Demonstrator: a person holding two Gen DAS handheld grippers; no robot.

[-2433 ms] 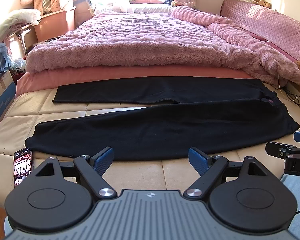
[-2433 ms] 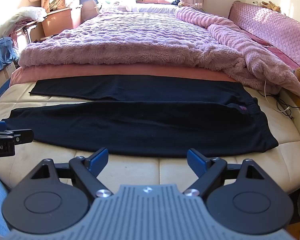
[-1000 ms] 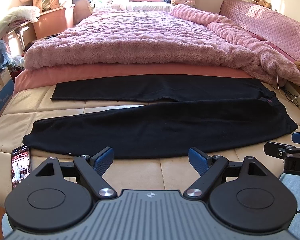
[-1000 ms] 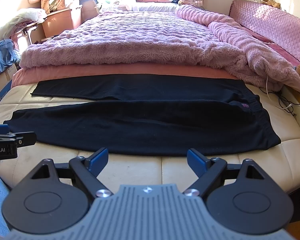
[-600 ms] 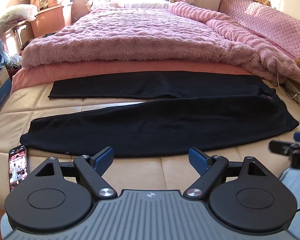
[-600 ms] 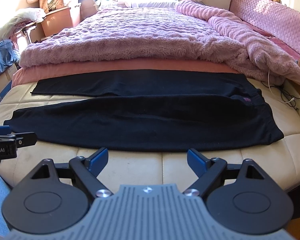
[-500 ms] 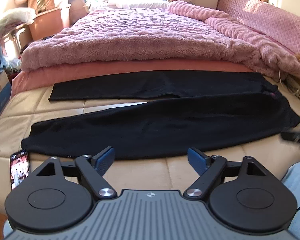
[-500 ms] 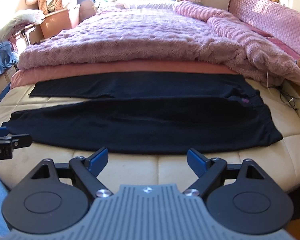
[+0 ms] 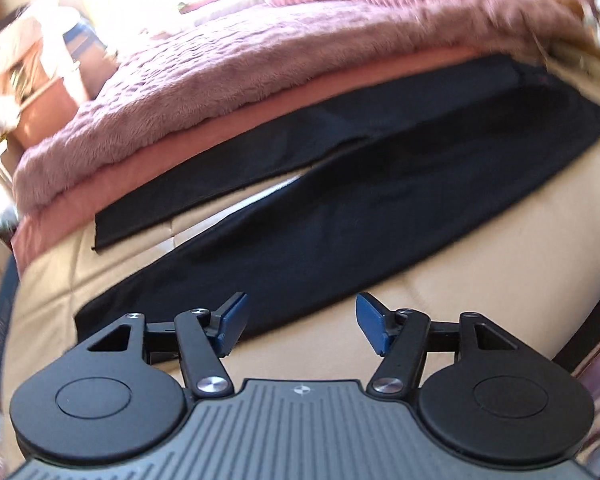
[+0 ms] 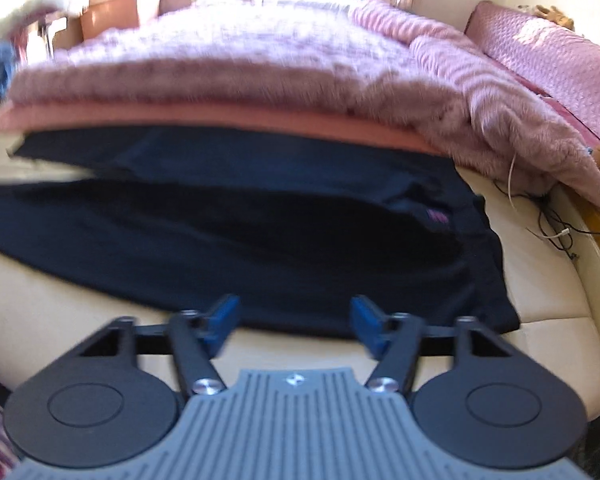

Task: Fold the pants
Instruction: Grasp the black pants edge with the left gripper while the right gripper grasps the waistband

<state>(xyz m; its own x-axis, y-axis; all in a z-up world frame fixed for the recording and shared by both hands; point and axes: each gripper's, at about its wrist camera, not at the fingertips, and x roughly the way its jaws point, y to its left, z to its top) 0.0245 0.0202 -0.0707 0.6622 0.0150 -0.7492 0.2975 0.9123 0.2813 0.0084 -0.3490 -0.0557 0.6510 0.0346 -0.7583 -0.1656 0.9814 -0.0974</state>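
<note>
Black pants (image 9: 372, 208) flat on bed mattress (image 9: 480, 280), pink blanket (image 9: 228, 76) behind; left claw (image 9: 298, 322) and right claw (image 10: 292, 322) closing, both empty.

Fluffy pink blanket (image 10: 240, 72), cream mattress (image 9: 480, 280), white cable (image 10: 512, 184)

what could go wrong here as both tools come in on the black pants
1. Both tools' jaws are closing with nothing between them; the left tool and right tool sit at the near edge of the pants, so they may shut short of the cloth.
2. The cloth lies flat on the smooth cream mattress, so a pinch could catch one layer only.
3. Loose cables lie beside the waistband and could snag.
</note>
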